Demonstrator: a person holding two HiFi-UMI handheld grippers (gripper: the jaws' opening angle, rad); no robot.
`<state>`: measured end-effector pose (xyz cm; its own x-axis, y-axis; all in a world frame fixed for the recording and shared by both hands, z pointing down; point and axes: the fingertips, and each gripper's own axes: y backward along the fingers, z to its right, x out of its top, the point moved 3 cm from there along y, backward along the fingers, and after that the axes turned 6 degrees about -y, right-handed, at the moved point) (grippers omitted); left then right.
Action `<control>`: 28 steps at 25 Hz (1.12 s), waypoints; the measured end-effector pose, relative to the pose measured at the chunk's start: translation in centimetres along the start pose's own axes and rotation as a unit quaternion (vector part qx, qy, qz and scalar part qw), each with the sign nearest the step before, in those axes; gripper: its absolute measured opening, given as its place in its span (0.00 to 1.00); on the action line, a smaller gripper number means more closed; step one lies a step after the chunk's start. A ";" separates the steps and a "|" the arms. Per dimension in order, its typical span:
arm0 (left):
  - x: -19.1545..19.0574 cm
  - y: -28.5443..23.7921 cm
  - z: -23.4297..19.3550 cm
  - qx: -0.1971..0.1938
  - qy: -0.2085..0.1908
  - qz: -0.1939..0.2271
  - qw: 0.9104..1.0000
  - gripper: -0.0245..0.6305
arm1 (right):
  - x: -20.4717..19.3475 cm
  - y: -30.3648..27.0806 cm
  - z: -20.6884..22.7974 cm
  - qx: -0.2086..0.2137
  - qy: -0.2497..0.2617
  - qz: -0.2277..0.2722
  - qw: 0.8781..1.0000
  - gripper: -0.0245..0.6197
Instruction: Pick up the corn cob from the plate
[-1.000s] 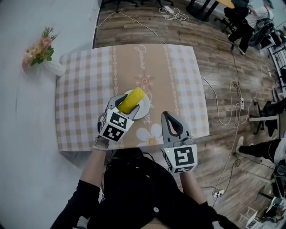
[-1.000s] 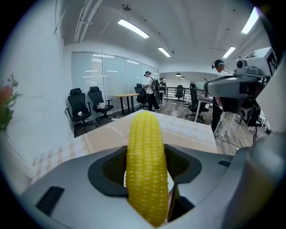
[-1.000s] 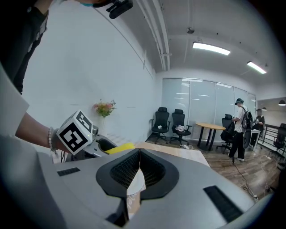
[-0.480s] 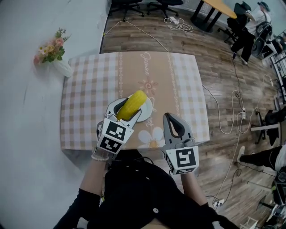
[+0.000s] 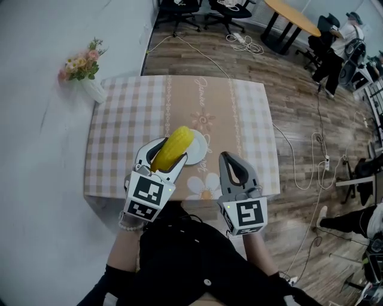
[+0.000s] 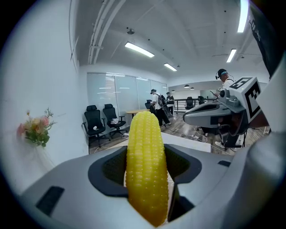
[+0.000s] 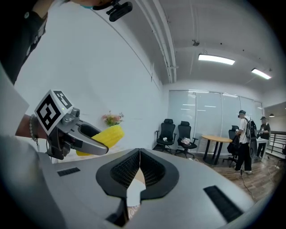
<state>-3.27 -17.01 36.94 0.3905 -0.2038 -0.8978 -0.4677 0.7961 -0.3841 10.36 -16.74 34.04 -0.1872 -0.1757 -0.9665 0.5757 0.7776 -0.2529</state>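
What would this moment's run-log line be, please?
left hand-held gripper: shut on corn, over plate | right hand-held gripper: shut, empty

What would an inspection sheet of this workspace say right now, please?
Surface: table with checked cloth.
Job's things: corn cob clamped in left gripper, over white plate.
Clutter: vase of flowers by table's far left corner.
Grippers: left gripper shut on corn cob; right gripper shut, empty.
Cables: white cables on wood floor, beyond and right of table.
Surroundings: office chairs, desk, people at far right.
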 end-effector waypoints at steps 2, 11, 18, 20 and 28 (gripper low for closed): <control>0.4 0.9 0.0 0.008 0.000 0.007 1.000 0.43 | 0.3 0.1 -0.2 0.003 0.003 0.007 1.000 0.10; 1.1 3.5 -0.1 0.034 -0.005 0.018 0.999 0.43 | 1.1 0.5 -0.5 0.009 0.009 0.029 1.000 0.10; 1.0 4.3 -0.1 0.036 0.006 0.024 0.999 0.43 | 1.4 0.4 -1.1 0.016 0.014 0.031 0.999 0.10; 0.9 4.5 0.0 0.036 0.004 0.023 0.999 0.43 | 1.3 0.4 -1.3 0.019 0.016 0.030 0.999 0.10; 1.1 4.8 -0.2 0.037 0.001 0.027 0.999 0.43 | 1.4 0.2 -1.9 0.026 0.027 0.021 0.999 0.10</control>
<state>-5.23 -13.48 34.04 0.3656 -0.1610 -0.9167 -0.4279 0.8456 -0.3191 8.74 -15.71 32.76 -0.2047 -0.1094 -0.9727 0.6236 0.7514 -0.2157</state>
